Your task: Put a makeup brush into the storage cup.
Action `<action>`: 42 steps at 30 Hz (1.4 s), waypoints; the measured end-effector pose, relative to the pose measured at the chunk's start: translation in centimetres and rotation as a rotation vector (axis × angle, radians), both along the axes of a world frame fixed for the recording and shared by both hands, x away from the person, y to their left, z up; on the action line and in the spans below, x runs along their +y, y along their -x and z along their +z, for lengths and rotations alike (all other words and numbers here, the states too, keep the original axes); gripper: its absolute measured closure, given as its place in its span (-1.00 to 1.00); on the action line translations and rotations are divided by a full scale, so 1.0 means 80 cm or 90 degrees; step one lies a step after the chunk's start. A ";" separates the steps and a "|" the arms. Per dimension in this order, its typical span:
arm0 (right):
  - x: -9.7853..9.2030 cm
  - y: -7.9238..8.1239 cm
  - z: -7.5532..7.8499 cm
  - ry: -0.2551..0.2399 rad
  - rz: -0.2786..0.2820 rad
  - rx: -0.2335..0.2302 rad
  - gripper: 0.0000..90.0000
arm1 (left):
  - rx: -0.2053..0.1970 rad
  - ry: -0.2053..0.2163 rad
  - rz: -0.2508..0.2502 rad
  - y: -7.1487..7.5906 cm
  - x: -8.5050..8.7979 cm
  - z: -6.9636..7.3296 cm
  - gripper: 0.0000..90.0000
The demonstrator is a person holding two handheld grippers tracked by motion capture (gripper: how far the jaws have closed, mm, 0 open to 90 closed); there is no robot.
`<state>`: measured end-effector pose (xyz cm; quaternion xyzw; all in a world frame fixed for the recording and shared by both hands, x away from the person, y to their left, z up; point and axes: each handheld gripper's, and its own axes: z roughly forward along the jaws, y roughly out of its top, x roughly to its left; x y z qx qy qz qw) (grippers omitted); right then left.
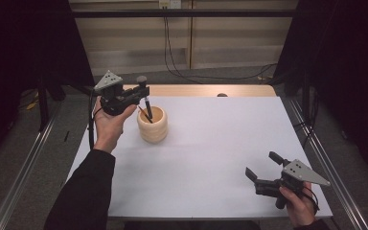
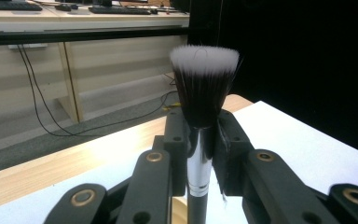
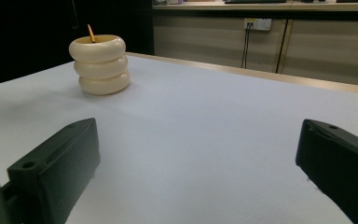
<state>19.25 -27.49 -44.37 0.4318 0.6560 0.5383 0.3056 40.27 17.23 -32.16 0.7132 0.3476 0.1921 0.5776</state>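
Note:
A cream ribbed holder shaped like three stacked rings stands on the white table at the left rear; a thin orange stick pokes out of it. My left gripper hovers just above and behind the holder's rim, shut on a makeup brush with a silver ferrule and white-tipped black bristles. The brush stands upright, bristles up, its dark handle reaching down toward the holder's mouth. My right gripper rests low near the front right corner, open, with nothing between its jaws.
A strip of wooden tabletop shows behind the white sheet. Black cables hang down the back wall. Metal frame rails run along both sides of the table. Dark curtains close in left and right.

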 end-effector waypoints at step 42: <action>0.002 0.000 0.000 0.014 0.008 -0.008 -1.00 | 0.046 -0.038 0.020 -0.020 -0.016 -0.067 0.72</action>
